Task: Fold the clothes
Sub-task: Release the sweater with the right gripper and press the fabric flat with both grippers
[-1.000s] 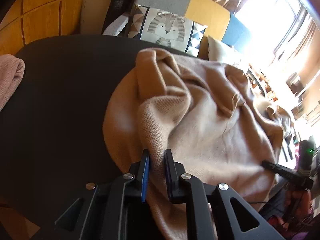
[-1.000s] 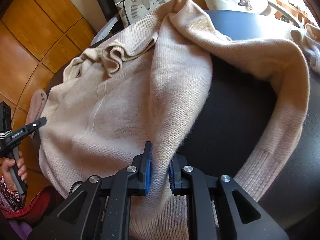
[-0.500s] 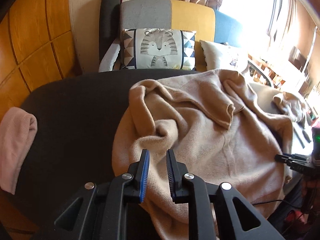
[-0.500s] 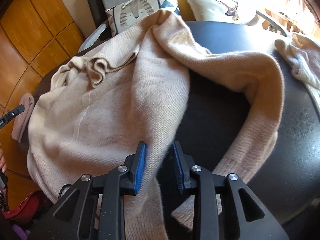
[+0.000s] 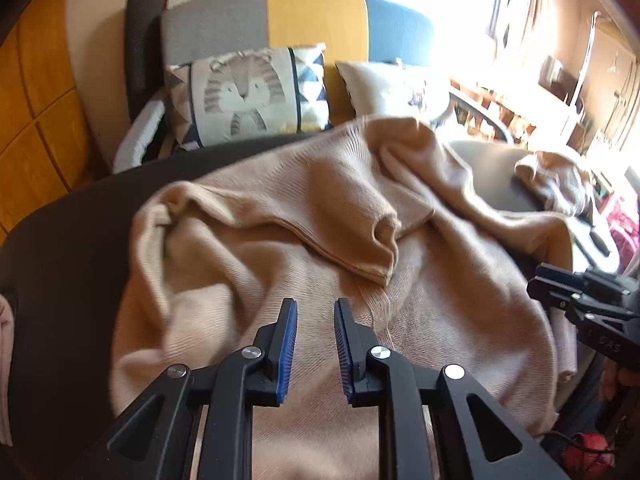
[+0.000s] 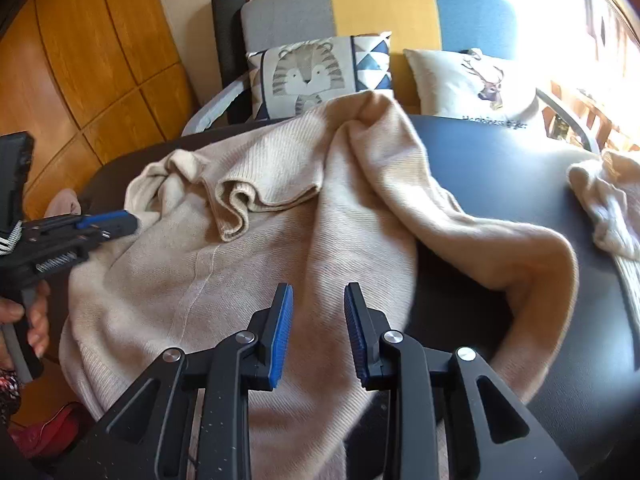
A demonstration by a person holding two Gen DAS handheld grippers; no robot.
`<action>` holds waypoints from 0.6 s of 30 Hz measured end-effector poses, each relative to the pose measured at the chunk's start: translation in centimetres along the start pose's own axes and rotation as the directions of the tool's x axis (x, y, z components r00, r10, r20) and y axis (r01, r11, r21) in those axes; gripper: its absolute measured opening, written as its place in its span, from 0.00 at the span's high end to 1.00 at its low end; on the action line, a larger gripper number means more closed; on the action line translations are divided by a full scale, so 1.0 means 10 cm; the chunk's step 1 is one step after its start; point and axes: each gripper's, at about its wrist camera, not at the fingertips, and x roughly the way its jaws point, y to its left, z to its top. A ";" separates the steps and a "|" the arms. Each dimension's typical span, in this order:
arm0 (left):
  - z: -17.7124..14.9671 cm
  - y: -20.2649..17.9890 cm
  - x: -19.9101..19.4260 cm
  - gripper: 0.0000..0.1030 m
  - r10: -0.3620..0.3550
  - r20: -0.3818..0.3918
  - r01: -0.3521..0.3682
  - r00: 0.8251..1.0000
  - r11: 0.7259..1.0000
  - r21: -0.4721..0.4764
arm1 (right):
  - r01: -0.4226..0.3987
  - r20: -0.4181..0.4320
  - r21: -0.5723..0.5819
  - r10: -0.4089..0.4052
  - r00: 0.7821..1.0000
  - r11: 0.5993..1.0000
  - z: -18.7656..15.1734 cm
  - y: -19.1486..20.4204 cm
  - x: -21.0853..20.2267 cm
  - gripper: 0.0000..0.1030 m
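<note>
Beige sweater (image 6: 248, 280) lies crumpled across dark tabletop (image 6: 500, 168), 1 sleeve looping toward the right edge. Left tool (image 5: 315, 312) angled down over sweater's body, blue pads apart, nothing between them; jaws have just been opening. Right tool (image 6: 318, 300) angled down above hem area, pads apart, no cloth pinched; jaws likewise just opened. Hand (image 6: 34, 316) grips left tool's handle.

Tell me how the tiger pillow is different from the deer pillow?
The tiger pillow is grey with a big striped tiger face and blue and white triangles down its side; the deer pillow is plain cream with a small dark deer head and a line of writing. The tiger pillow sits against the sofa's grey part, the deer pillow against the blue part. Both stand propped on the sofa behind the beige sweater.
</note>
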 end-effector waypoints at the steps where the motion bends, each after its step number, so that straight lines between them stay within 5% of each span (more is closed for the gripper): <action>1: 0.00 -0.04 0.10 0.82 0.008 -0.018 -0.008 1.000 1.000 0.016 | -0.004 -0.010 -0.014 0.004 1.000 1.000 0.03 0.04 0.06 0.72; 7: -0.16 -0.11 0.50 0.82 0.026 -0.099 -0.027 0.995 1.000 -0.003 | 0.021 -0.108 -0.078 -0.030 0.994 0.997 -0.03 0.18 0.45 0.72; 18: -0.43 -0.27 0.33 0.81 -0.015 -0.059 0.013 0.998 0.999 -0.032 | 0.026 -0.154 -0.083 -0.039 0.987 0.996 -0.44 0.05 0.33 0.72</action>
